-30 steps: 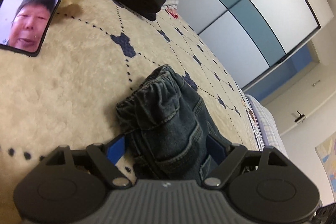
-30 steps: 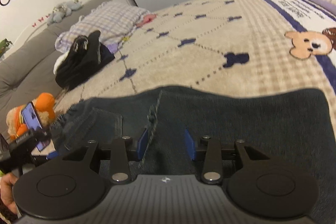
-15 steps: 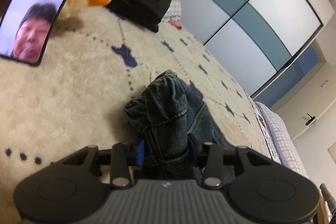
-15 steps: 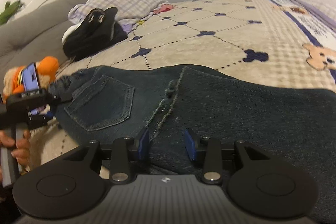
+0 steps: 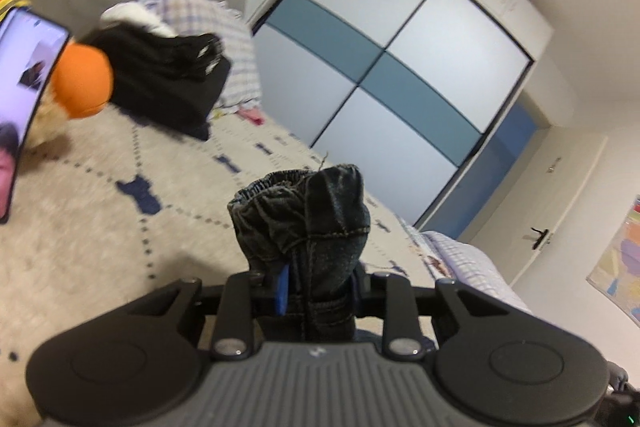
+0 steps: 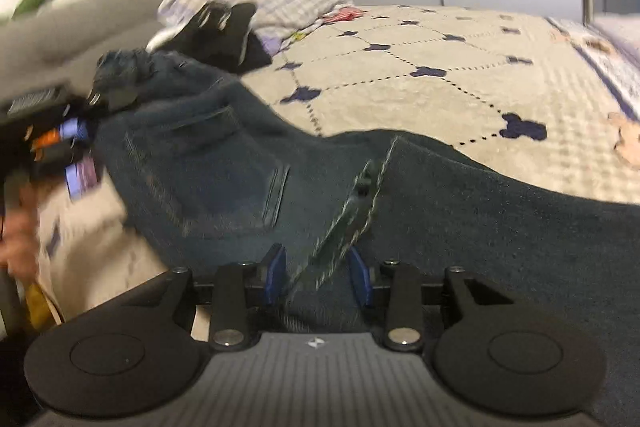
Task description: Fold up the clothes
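Left tool (image 5: 316, 287): clamped on a bunched end of the jeans (image 5: 308, 227); in the left wrist view the denim rises between the blue pads at lower centre of the frame, its gathered edge and a stitched seam showing on top.
Right tool (image 6: 316, 277): its blue pads stand close on either side of a frayed denim edge at lower centre of the right wrist view, closed onto the jeans (image 6: 440, 211).
Jeans, placement: dark denim spreads across the lower half of the right wrist view, over the bedspread (image 6: 420, 99); a back pocket (image 6: 224, 171) sits left of centre, and the cloth runs up toward the left tool (image 6: 52, 131), blurred at the left edge of the frame.
Hand (image 6: 20, 235): a blurred hand at the left edge, below that tool.
Bedspread: beige, with dotted diamond lines and dark blue shapes; it fills the left of the left wrist view (image 5: 80, 227).
Black garment (image 5: 168, 75): heaped at upper left, against a checked pillow (image 5: 208, 11).
Orange plush toy (image 5: 82, 83): just left of the black garment, beside a lit phone screen (image 5: 24, 75) at the left edge.
Wardrobe doors (image 5: 392, 67): pale and blue panels, upper right of centre.
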Action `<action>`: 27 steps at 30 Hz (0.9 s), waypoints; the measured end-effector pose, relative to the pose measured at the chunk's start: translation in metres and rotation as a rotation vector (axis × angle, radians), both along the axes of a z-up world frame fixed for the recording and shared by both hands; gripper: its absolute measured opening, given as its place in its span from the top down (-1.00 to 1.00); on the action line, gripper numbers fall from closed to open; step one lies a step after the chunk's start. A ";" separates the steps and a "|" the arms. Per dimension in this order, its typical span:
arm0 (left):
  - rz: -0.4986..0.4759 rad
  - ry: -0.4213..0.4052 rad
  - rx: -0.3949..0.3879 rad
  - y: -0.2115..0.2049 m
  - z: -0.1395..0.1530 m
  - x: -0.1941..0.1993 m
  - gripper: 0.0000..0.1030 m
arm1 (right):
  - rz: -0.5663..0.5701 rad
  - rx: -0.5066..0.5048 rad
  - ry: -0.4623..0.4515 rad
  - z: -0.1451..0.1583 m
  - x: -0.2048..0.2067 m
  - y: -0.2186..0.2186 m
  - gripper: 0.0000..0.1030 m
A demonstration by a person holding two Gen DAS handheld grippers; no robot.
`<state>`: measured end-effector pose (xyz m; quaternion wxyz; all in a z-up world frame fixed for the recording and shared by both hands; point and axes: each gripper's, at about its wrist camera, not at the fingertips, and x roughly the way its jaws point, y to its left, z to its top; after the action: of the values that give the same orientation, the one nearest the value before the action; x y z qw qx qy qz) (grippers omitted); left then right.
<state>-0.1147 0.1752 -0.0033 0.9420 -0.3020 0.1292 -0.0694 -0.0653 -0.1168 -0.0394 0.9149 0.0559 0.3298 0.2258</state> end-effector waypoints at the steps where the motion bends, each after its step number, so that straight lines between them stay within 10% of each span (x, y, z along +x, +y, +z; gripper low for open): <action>1: -0.008 -0.011 0.002 -0.003 0.002 0.000 0.46 | -0.009 0.029 0.015 -0.002 0.005 -0.002 0.24; 13: -0.115 -0.150 0.037 -0.039 0.030 -0.007 0.48 | 0.032 0.303 0.146 -0.008 0.003 -0.012 0.24; 27: -0.370 -0.257 0.170 -0.138 0.048 -0.017 0.48 | -0.277 0.424 0.020 0.031 -0.030 -0.117 0.02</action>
<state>-0.1317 0.0370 0.0449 0.9440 -0.1813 0.0665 -0.2674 -0.0956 -0.2341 -0.0083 0.9016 0.2936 0.2733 0.1617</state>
